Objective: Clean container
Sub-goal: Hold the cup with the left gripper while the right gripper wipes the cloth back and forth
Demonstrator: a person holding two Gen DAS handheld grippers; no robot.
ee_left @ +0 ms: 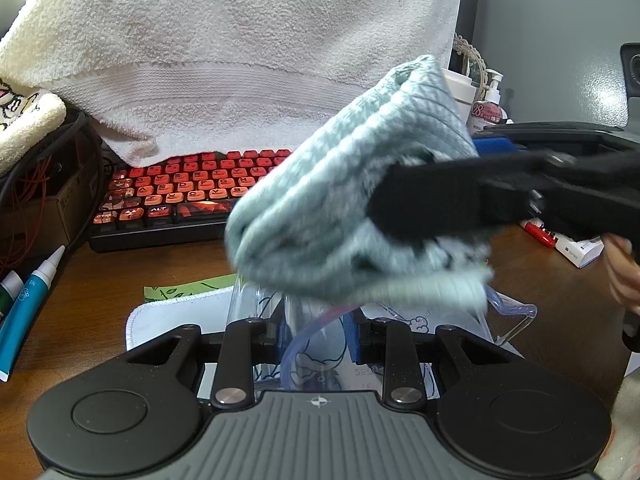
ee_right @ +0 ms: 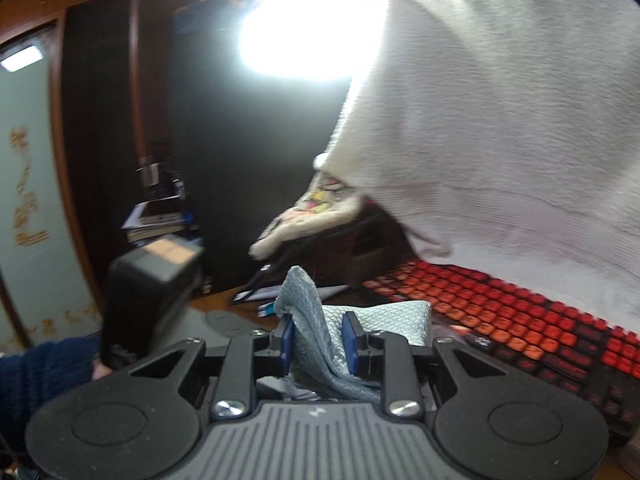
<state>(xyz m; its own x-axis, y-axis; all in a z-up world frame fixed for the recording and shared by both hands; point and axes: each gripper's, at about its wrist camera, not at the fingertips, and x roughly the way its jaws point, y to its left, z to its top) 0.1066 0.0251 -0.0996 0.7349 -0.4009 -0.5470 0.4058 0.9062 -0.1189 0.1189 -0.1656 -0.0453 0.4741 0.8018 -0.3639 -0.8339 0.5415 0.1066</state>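
While the big white towel (ee_left: 248, 40) hangs over the back of the desk, I hold the clear container (ee_left: 304, 336) low in my left gripper (ee_left: 316, 340), its fingers squeezed on the thin wall so it cannot slip. My right gripper (ee_right: 319, 342) pinches the soft green cloth (ee_left: 340, 208) tight and holds it just above the container's open top, so it can rub inside. Behind them sits a red keyboard (ee_left: 192, 192).

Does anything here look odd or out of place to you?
Yes: a big white towel hangs down over the back rows of the red keyboard, an unusual spot for it. Nothing looks spilled or broken. The clear container and the blue-grey cloth are simply held in the grippers.
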